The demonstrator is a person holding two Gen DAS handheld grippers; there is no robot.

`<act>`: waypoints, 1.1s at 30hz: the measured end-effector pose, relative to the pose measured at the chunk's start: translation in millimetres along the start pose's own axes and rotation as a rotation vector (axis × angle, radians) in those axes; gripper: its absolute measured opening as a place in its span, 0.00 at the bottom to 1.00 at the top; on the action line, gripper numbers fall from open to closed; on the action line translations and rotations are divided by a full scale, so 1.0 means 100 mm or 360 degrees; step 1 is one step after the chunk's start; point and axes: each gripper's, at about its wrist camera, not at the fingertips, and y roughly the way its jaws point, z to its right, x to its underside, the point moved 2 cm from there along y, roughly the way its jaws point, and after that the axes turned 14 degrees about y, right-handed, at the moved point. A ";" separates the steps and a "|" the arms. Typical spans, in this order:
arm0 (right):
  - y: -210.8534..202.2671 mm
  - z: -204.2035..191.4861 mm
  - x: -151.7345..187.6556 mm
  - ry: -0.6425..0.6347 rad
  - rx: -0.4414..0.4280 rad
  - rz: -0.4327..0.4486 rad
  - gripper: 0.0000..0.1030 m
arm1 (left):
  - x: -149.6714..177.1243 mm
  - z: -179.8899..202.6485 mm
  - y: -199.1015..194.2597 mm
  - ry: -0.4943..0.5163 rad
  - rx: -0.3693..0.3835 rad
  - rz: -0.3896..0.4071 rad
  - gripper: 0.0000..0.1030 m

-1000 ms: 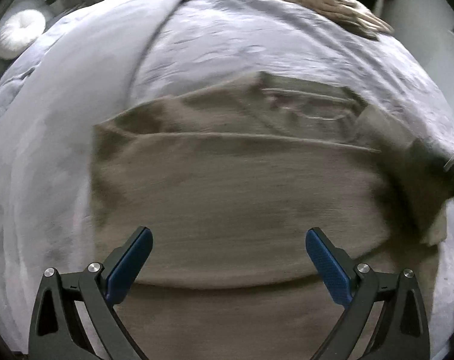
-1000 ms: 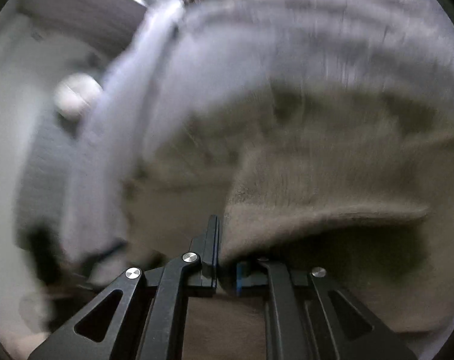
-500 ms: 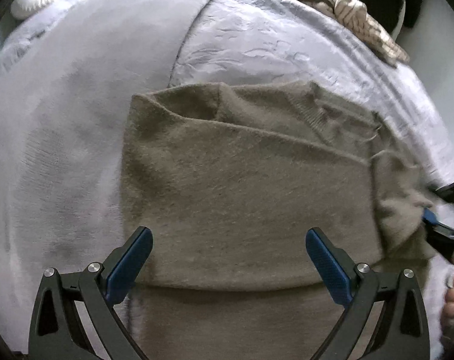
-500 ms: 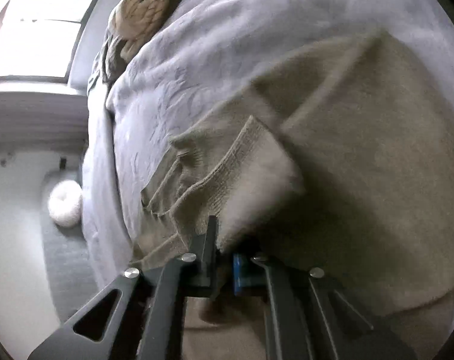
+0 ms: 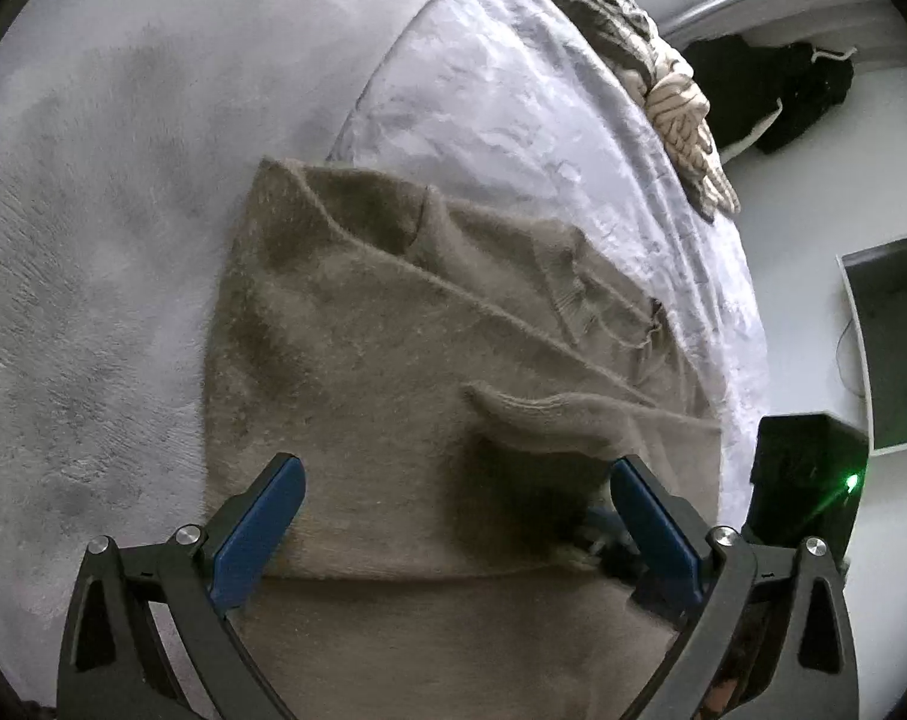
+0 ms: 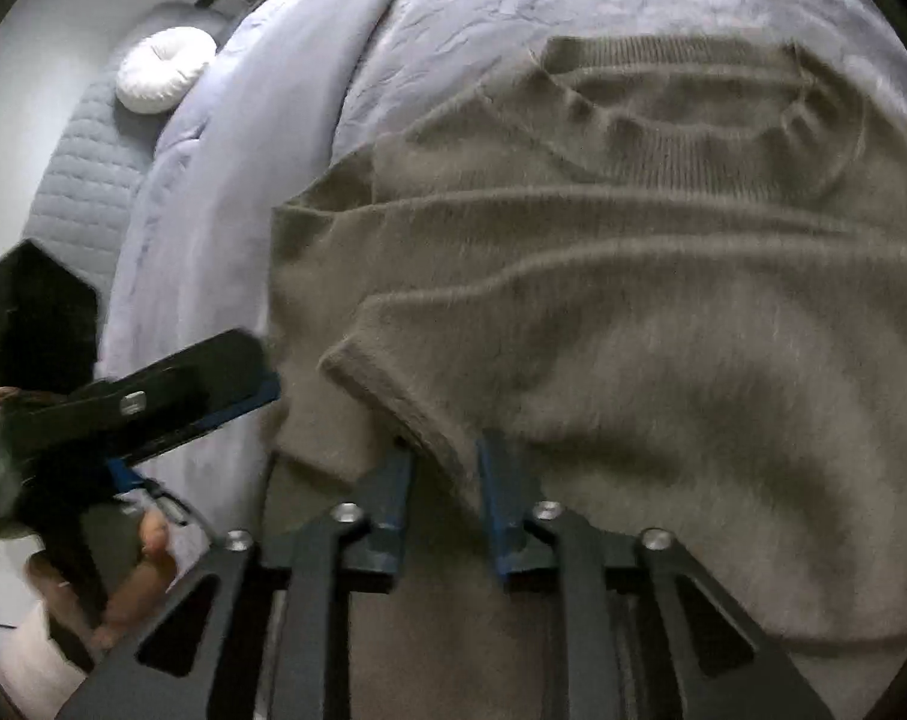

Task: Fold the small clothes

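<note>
Up close, right wrist view: right claw (image 6: 444,477) pointing down at the sweater (image 6: 663,324), jaws part-way apart and opening. Ribbed cuff (image 6: 393,399) of the folded-in sleeve lies in the gap between the pads (image 6: 396,483). Pads look clear of the knit on both sides, so likely a release rather than a pinch, though the contact point is partly hidden by the cloth.

Left wrist view: left claw (image 5: 456,495) spread wide, nothing between the pads, hovering over the near half of the sweater. Not touching cloth as far as can be seen. In the right wrist view it shows at the left edge, beside the sweater's side.

Sweater lies flat on the bed (image 5: 513,96), on the grey blanket (image 5: 93,240), its far end with the collar (image 6: 669,102) on the paler bedspread.

Progress, judged: sleeve on one side already laid across the body, a long fold line running over the chest. Other sleeve seems tucked too, not sure. Left to do: settle the cuff, then fold the body, hem toward collar. Roughly midway.

Farther off: striped cloth (image 5: 663,78) at the bed's far edge. White round cushion (image 6: 165,69) on the floor beyond.
</note>
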 end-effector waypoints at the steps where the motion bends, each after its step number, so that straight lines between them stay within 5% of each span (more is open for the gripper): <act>1: -0.05 0.03 0.03 0.0027 -0.0028 0.0002 0.47 | 0.02 0.00 0.03 0.0002 0.0004 -0.0019 0.99; 6: -0.48 0.56 0.22 0.0222 -0.0039 0.0079 0.51 | 0.07 0.09 0.22 0.0077 -0.0039 -0.0108 0.99; 14: -1.29 2.01 0.58 0.0936 -0.0126 0.0351 0.55 | 0.09 0.47 0.38 0.0256 -0.0027 -0.0206 0.98; 16: -1.38 2.24 0.61 0.1093 -0.0191 0.0423 0.55 | 0.10 0.54 0.41 0.0278 -0.0016 -0.0221 0.86; 18: -1.43 2.41 0.59 0.1223 -0.0281 0.0485 0.54 | 0.09 0.55 0.46 0.0268 -0.0061 -0.0267 0.56; 19: -1.49 2.49 0.58 0.1249 -0.0294 0.0510 0.43 | 0.10 0.53 0.49 0.0265 -0.0095 -0.0289 0.45; 20: -1.51 2.52 0.54 0.1238 -0.0279 0.0533 0.11 | 0.10 0.51 0.50 0.0263 -0.0124 -0.0306 0.23; 21: -1.57 2.54 0.52 0.1201 -0.0231 0.0536 0.06 | 0.09 0.49 0.49 0.0257 -0.0130 -0.0304 0.12; 28: -1.70 2.52 0.48 0.0850 0.0044 0.0487 0.06 | 0.19 0.51 0.26 0.0400 -0.0174 -0.0208 0.09; 33: -1.61 2.72 0.55 0.0953 -0.0056 0.0422 0.08 | 0.35 0.39 0.35 0.0400 -0.0228 -0.0239 0.09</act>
